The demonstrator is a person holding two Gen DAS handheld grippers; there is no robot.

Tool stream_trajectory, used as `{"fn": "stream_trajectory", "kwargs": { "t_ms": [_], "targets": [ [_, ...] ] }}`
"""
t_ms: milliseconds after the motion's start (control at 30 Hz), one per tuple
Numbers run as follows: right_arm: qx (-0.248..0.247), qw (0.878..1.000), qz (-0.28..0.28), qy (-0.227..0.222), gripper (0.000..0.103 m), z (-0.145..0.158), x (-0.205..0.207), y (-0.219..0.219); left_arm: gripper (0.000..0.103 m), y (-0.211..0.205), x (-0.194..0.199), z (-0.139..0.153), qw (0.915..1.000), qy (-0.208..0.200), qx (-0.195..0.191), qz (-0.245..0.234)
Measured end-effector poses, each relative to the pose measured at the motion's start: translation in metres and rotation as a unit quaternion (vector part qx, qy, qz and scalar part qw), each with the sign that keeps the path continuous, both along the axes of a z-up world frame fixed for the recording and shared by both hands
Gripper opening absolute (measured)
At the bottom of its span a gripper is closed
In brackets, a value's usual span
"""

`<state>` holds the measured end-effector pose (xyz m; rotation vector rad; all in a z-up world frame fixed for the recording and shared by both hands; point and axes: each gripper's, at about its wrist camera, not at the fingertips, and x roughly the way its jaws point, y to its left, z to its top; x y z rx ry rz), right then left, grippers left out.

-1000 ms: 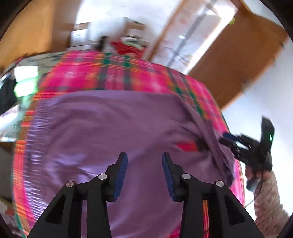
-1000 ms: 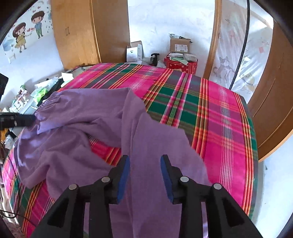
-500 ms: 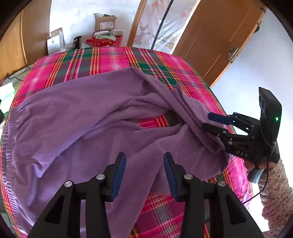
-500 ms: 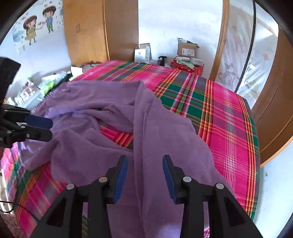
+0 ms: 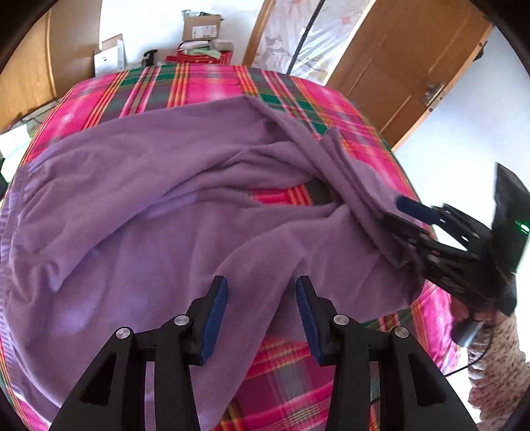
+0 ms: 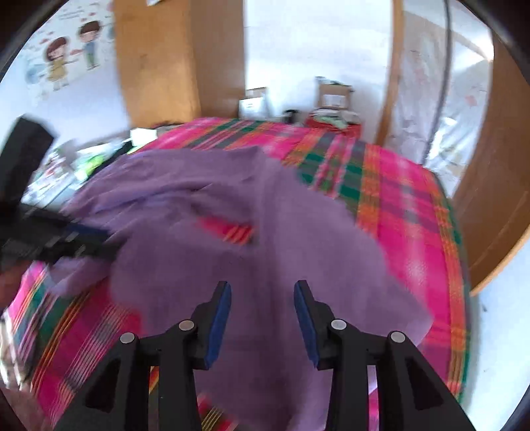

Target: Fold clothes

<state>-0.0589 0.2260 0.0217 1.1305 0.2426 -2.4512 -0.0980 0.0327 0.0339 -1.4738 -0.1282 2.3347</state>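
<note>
**Purple garment, one item, on bed**

Garment (image 5: 139,205): one piece, plain purple, soft fleecy fabric, lying crumpled on a bed (image 5: 212,86) covered in pink, green and orange plaid. The near-left edge shows a gathered, ruffled band. Deep folds run across the middle, and a gap among the folds ahead of the left jaws exposes a small patch of plaid. The cloth lies directly ahead of and beneath both pairs of jaws; in the right wrist view (image 6: 251,258) it is blurred, fine detail unreadable.

Left gripper (image 5: 261,291): one, black with blue pads, jaws spread, nothing between them, held above the near part of the garment.

Right gripper (image 6: 261,295): one, same build, jaws spread in its own view, fabric seen below the gap. In the left wrist view it appears to the right of the left jaws (image 5: 410,215), its tips at a bunched fold of the garment's right edge; whether the fold lies between the tips cannot be told.

Sleeve (image 5: 493,374): one, pale speckled knit, behind the right gripper.

Containers: two cardboard boxes (image 5: 202,28) beyond the far end of the bed, one standing atop a red container (image 5: 198,58) filled with mixed items too small to identify; contents of the boxes not visible.

Door (image 5: 407,63): one, brown wood, to the far right of the jaws.
</note>
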Motion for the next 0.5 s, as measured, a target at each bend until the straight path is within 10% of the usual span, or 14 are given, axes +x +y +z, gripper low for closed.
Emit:
{"fn": "stream_trajectory", "kwargs": {
  "t_ms": [500],
  "targets": [
    [0.054, 0.993, 0.107, -0.007, 0.041, -0.041, 0.039, -0.056, 0.045, -0.031, 0.062, -0.022, 0.9993, -0.008, -0.011, 0.033]
  ]
}}
